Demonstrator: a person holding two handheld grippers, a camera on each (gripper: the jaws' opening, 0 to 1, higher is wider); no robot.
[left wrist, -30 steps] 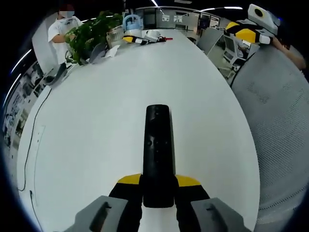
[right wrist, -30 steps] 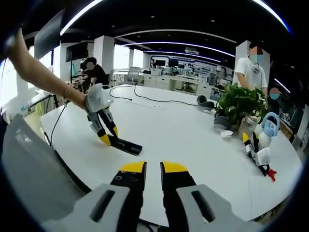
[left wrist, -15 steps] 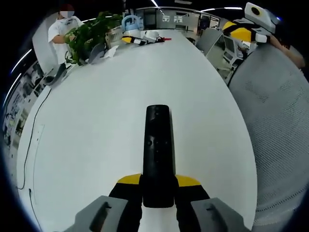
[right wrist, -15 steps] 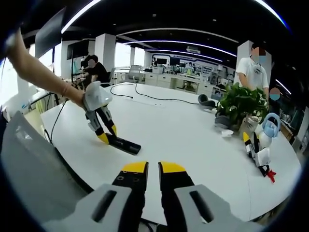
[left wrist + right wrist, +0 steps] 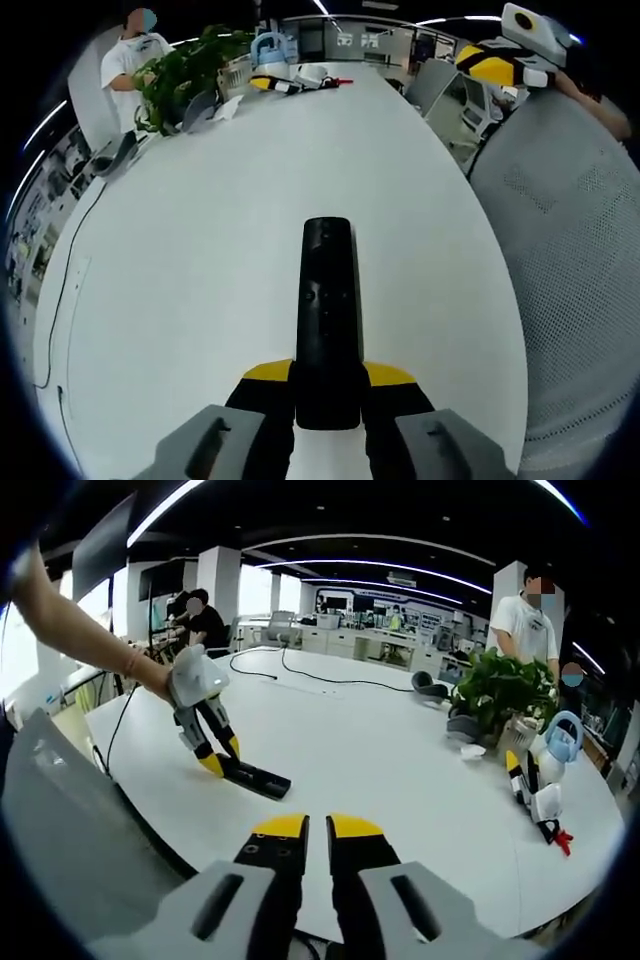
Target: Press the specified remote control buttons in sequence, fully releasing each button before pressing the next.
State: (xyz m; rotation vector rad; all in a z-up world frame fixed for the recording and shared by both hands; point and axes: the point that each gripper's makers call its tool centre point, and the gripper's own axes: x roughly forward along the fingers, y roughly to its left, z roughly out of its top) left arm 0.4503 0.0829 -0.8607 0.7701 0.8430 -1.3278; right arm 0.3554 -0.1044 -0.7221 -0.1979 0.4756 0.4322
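Left claw (image 5: pixel 327 385) clamped on remote (image 5: pixel 327 300) – btns in left gripper view; right claw (image 5: pixel 305 827) nearly closed, nothing between.

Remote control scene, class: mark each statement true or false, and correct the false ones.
1. The left gripper is shut on the black remote control. True.
2. The remote lies flat on the white table with nothing touching it. False: its near end is clamped between the left gripper's jaws.
3. The right gripper is pressing a button. False: it hangs near the table edge, apart from the remote, holding nothing.
4. A potted plant stands at the table's far side. True.
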